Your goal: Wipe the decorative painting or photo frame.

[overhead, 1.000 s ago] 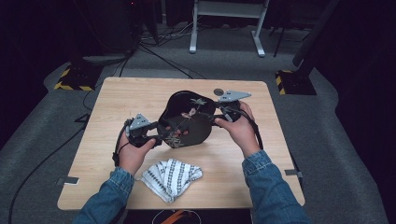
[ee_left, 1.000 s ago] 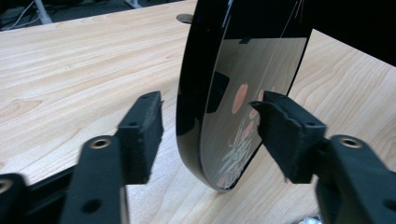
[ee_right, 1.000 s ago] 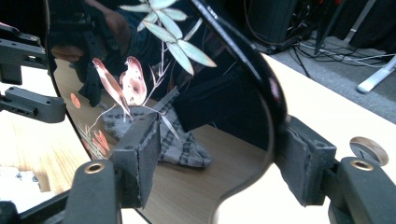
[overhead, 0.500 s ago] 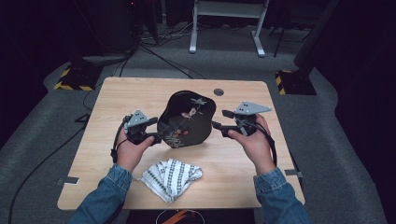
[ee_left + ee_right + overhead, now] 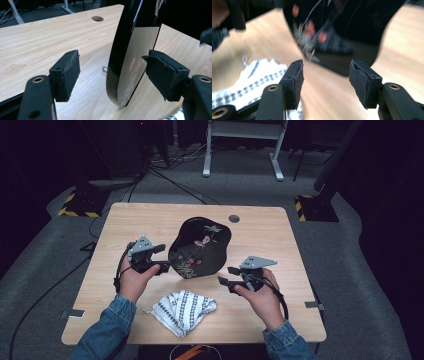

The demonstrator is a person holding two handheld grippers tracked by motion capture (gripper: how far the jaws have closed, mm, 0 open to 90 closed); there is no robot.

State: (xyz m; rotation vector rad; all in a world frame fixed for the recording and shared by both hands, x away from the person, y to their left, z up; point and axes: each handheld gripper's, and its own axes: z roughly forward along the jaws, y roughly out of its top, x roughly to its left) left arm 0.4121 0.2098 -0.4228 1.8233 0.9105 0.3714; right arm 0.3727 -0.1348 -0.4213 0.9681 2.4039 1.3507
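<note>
Black flowered tray (image 5: 200,249) unlettered, between parted left tool (image 5: 161,257), right tool (image 5: 225,275) open, closing.

a light wooden table (image 5: 125,227) with a round cable hole (image 5: 234,218) near its far edge carries a black lacquered tray (image 5: 200,249) painted with flowers, standing tilted on its rim near the middle. a black-and-white patterned cloth (image 5: 182,309) lies crumpled near the front edge, just apart from the tray
</note>
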